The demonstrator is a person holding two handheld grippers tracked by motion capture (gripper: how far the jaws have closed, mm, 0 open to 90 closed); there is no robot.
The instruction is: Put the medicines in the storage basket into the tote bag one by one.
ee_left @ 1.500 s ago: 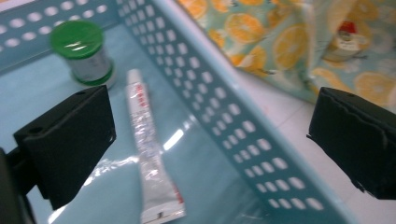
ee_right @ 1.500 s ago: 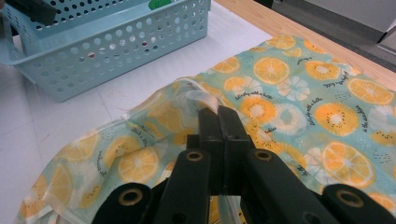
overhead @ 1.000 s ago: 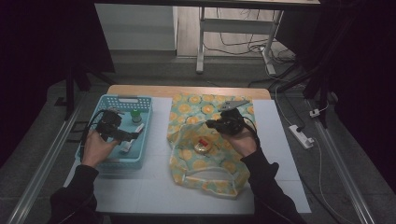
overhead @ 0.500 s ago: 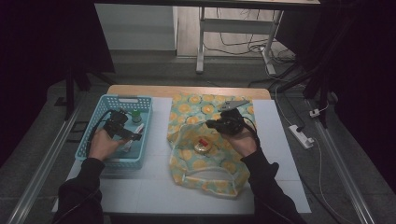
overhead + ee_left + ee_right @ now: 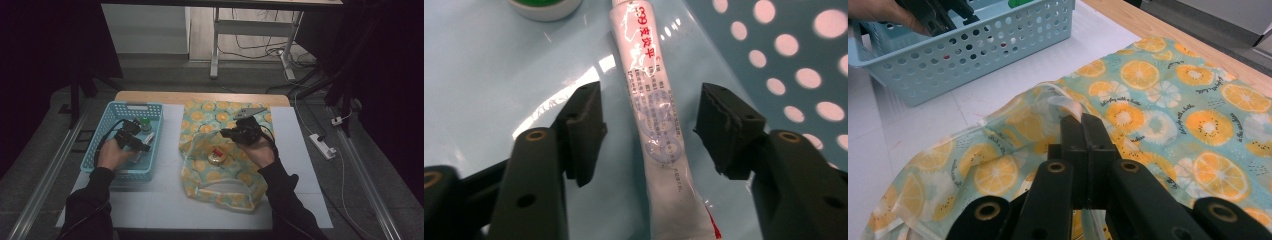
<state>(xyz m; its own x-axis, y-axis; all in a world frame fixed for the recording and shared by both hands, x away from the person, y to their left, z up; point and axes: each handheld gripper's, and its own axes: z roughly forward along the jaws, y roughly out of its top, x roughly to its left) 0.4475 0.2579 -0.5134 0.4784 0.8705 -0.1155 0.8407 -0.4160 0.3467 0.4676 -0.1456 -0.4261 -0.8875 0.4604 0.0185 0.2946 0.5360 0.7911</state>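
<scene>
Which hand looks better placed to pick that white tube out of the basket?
Left: its tongs, just closing, straddle the tube in the basket. The right tongs are shut on the bag's edge.

Dim light is falling on the table (image 5: 165,200) from overhead, while the room around the table is sinking into near black. The high view is looking soft and grainy. In the left gripper view, glare is streaking white across the basket floor (image 5: 499,75) beside the tube (image 5: 654,110), and the near jaws are blurring. The right gripper view is staying sharp on the cloth (image 5: 1168,95), softening toward the basket (image 5: 973,50).
</scene>
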